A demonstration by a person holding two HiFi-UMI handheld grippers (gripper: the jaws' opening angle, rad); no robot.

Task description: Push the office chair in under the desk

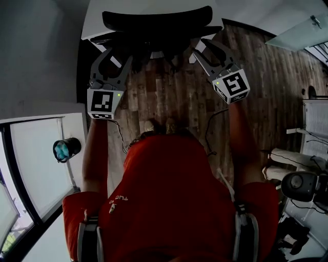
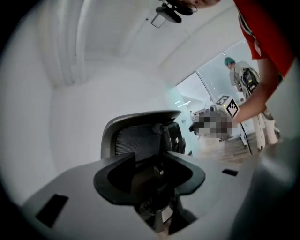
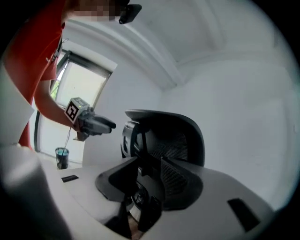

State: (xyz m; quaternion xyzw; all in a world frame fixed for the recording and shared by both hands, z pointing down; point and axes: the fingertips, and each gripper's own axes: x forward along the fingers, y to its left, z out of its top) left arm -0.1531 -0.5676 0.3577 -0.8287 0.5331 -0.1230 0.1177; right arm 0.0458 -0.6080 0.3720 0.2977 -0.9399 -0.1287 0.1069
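Head view shows a dark plank floor [image 1: 266, 77] beneath a white desk [image 1: 154, 4].

head view | readable text: none | red shirt [image 1: 169, 204] — small white print, too blurred to read

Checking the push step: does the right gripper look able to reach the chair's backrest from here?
Likely yes: the right gripper points straight at the backrest, jaws open and empty, with nothing standing between them and it.
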